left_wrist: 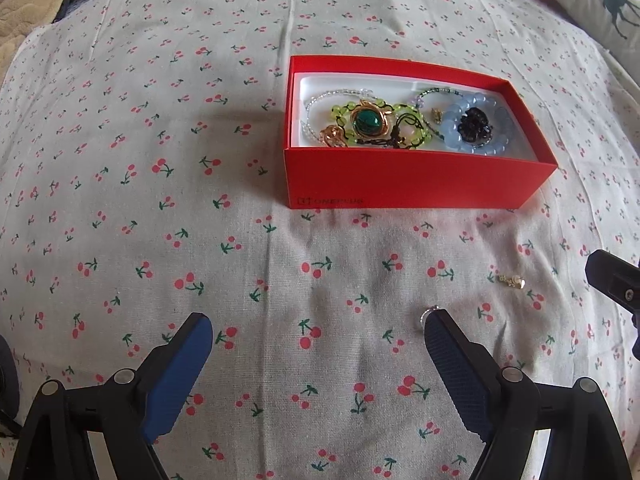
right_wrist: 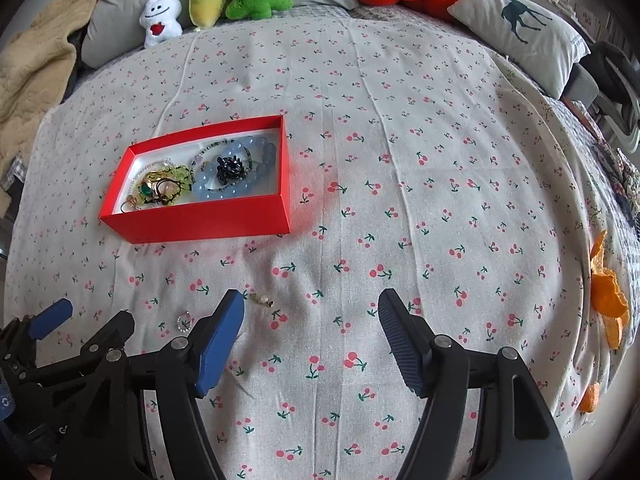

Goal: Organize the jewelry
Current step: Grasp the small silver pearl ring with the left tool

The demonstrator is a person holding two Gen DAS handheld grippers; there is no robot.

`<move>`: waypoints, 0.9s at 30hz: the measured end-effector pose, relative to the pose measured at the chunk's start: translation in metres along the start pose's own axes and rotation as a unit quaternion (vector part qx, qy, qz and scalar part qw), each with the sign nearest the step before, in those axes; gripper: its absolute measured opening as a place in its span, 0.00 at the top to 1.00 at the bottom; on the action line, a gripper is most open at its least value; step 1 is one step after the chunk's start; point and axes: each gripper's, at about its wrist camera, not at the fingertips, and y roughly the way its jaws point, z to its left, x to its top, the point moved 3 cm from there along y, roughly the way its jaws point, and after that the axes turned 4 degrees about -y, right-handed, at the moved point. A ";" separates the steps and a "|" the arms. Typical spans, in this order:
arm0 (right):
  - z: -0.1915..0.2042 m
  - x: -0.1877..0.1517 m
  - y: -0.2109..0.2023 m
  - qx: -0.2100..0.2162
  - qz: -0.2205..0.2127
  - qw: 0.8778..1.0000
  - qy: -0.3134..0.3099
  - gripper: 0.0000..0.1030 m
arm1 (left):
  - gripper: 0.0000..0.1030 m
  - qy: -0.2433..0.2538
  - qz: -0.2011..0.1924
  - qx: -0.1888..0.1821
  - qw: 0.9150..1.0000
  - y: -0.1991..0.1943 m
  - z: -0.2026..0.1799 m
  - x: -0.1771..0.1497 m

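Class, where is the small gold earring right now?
The gold earring lies on the cloth, outside the red box, right of the left tongs.

Black plastic gripper (left_wrist: 318, 334) frames, both alike (right_wrist: 311, 312); ribbed dark-blue finger pads (left_wrist: 182, 376); round silver pivot pins; small screw on black housing.
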 end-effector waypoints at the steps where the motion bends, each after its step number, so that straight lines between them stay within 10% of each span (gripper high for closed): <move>1: -0.001 -0.001 0.001 -0.003 0.003 1.000 -0.001 0.29 | 0.13 -0.004 0.004 -0.008 1.000 0.002 0.000 0.000; 8: -0.003 -0.007 0.014 0.001 0.025 1.000 -0.003 0.29 | 0.24 -0.039 0.041 -0.074 0.996 0.016 -0.005 -0.005; 12: -0.006 -0.009 0.016 0.001 0.028 1.000 -0.001 0.29 | 0.48 -0.040 0.059 -0.101 0.992 0.026 -0.016 -0.008; 27: -0.014 -0.009 0.023 0.011 0.031 0.999 0.008 0.29 | 0.80 -0.041 0.085 -0.140 0.986 0.050 -0.035 -0.005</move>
